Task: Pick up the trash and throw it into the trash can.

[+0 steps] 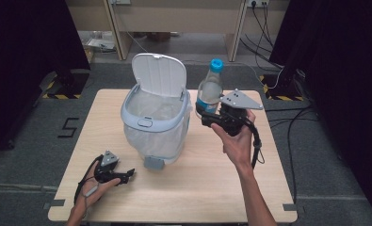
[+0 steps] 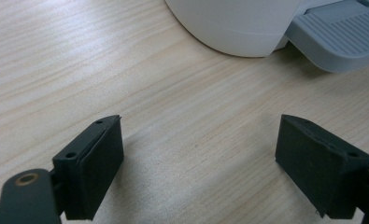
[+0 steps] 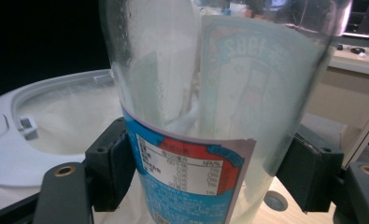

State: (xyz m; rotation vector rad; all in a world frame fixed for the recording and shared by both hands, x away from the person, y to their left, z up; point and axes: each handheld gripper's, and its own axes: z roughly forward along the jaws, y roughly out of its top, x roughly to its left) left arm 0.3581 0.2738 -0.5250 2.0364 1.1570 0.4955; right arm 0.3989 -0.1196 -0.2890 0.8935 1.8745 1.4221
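Note:
A clear plastic bottle with a blue cap and a blue label is held upright above the table, just right of the bin. My right gripper is shut on its lower body; in the right gripper view both black pads press the bottle's sides at the label. A white pedal bin with a clear liner stands mid-table, its lid raised. My left gripper rests low on the table at the front left, open, with bare wood between its jaws and the bin's base ahead.
The grey foot pedal sticks out at the bin's front, close to the left gripper, and shows as a ribbed plate at upper right. The wooden table ends at a front edge near both forearms. Cables lie on the floor at right.

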